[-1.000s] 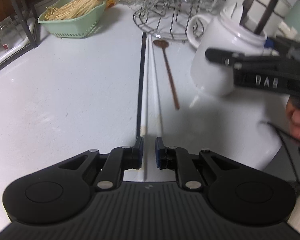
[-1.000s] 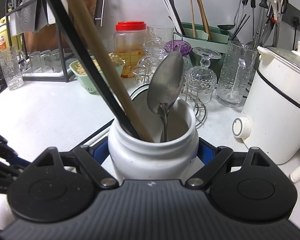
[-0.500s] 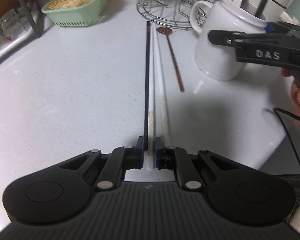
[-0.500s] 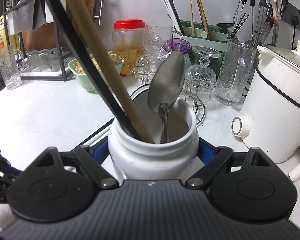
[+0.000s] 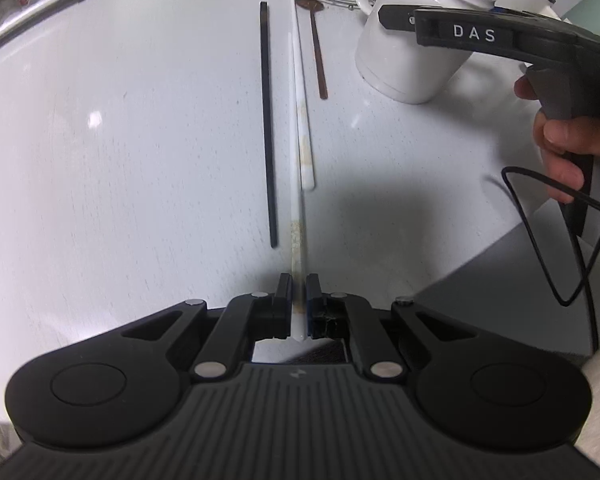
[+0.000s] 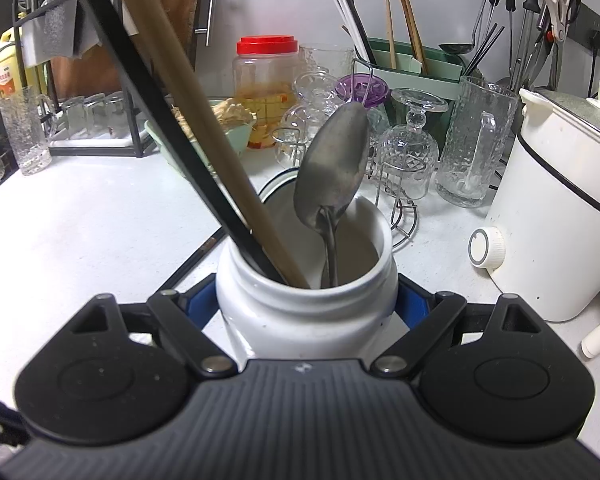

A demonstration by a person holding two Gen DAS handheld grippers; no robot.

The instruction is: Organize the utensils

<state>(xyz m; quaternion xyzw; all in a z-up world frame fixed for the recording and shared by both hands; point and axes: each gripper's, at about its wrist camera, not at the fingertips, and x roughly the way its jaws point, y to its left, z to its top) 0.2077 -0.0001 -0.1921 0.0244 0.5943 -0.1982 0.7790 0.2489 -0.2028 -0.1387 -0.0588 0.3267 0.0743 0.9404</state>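
Note:
My left gripper (image 5: 299,300) is shut on the near end of a white chopstick (image 5: 298,184) and holds it above the white counter. A second white chopstick (image 5: 302,120), a black chopstick (image 5: 267,128) and a brown spoon (image 5: 317,48) lie on the counter ahead. My right gripper (image 6: 306,304) is shut on a white jar (image 6: 300,312), which also shows in the left wrist view (image 5: 412,52). The jar holds a metal spoon (image 6: 332,172), a black chopstick (image 6: 156,120) and a tan wooden handle (image 6: 196,120).
A wire glass rack (image 6: 396,184) with upturned glasses, a glass mug (image 6: 476,140), a red-lidded jar (image 6: 266,88) and a green basket (image 6: 228,128) stand behind. A white cooker (image 6: 560,216) is at the right. The counter's edge (image 5: 512,236) is near right.
My left gripper has pulled back and lifted with one white chopstick, leaving the black chopstick and the other white one on the counter. The right gripper and jar have hardly moved.

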